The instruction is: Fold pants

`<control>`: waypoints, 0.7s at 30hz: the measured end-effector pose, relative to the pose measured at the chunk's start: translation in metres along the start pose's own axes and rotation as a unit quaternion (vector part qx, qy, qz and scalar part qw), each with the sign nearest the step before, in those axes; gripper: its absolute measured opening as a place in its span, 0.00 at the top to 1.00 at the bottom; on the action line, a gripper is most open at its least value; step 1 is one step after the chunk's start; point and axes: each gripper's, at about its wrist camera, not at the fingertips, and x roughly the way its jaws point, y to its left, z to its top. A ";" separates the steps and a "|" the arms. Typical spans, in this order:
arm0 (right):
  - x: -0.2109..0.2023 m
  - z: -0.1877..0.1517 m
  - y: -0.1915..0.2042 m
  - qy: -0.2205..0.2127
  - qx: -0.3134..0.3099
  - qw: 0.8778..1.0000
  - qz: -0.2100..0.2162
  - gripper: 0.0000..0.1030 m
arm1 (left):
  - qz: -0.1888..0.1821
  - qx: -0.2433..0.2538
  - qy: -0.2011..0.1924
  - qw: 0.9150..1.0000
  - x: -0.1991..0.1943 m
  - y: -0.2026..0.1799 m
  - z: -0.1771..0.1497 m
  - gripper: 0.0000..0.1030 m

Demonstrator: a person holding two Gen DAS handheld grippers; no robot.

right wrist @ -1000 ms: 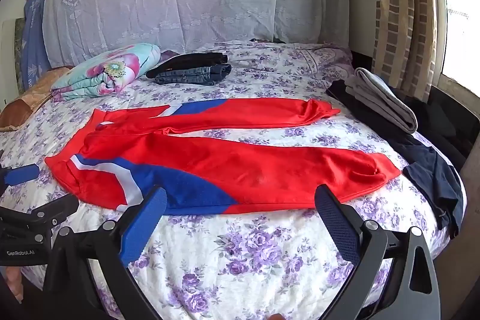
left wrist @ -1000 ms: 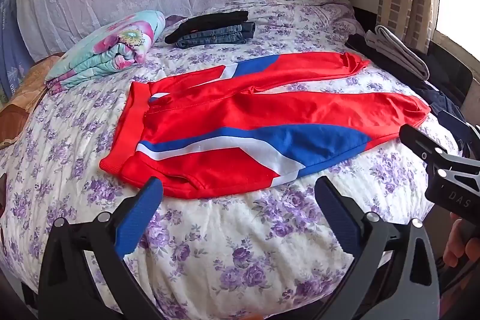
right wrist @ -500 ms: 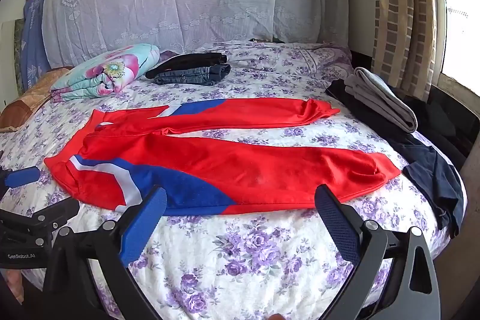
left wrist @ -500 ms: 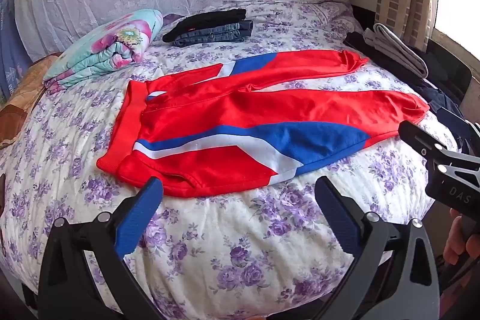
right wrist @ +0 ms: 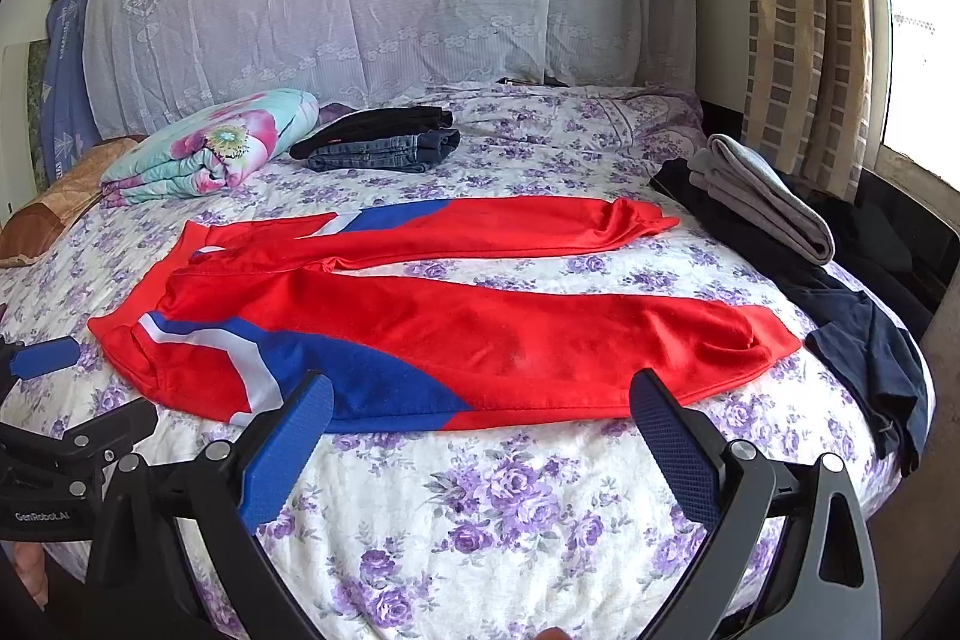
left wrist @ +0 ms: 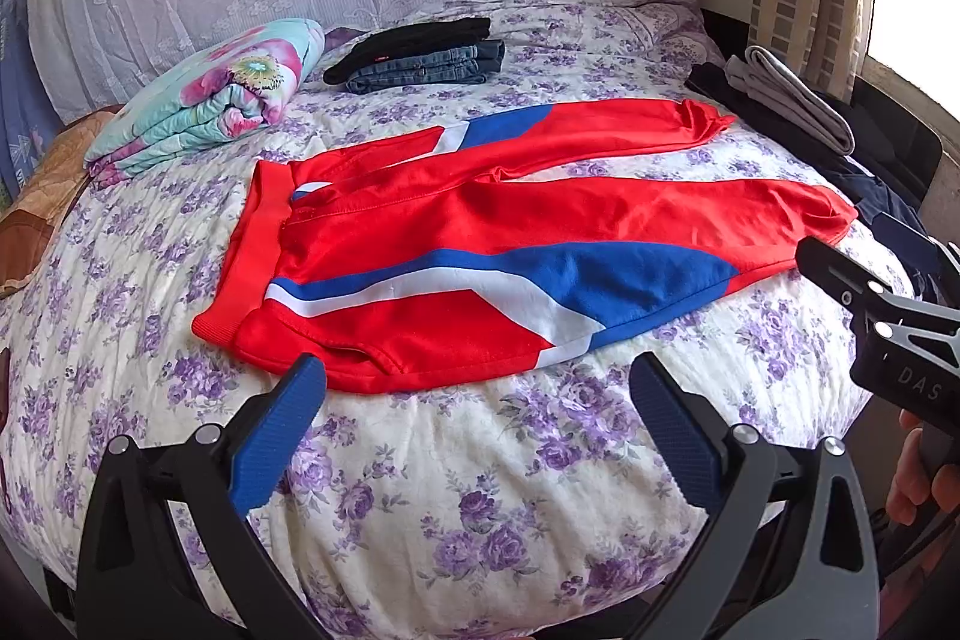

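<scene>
Red pants [left wrist: 480, 232] [right wrist: 456, 328] with blue and white stripes lie spread flat on the floral bed, waistband to the left, both legs stretched to the right and slightly apart. My left gripper [left wrist: 477, 400] hovers open just short of the near hip edge, nothing between its blue pads. My right gripper [right wrist: 480, 418] is open too, held above the near leg's lower edge, clear of the cloth. Each gripper shows at the side of the other's view.
Folded dark jeans [left wrist: 420, 58] and a rolled floral blanket [left wrist: 210, 94] lie at the back of the bed [left wrist: 456, 490]. Folded grey cloth [right wrist: 762, 196] and dark garments [right wrist: 864, 358] lie along the right edge. A curtain [right wrist: 804, 10] hangs at the right.
Both views have shifted only slightly; the pants lie as before and both grippers stay open.
</scene>
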 end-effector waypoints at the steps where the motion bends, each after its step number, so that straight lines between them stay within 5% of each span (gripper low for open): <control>1: 0.000 0.000 0.000 0.000 0.000 1.000 0.000 0.03 | 0.000 0.000 0.000 1.000 0.000 0.000 0.000 0.04; 21: 0.000 0.001 -0.001 -0.001 0.000 1.000 -0.001 0.03 | 0.000 0.000 0.001 1.000 -0.001 -0.001 0.000 0.04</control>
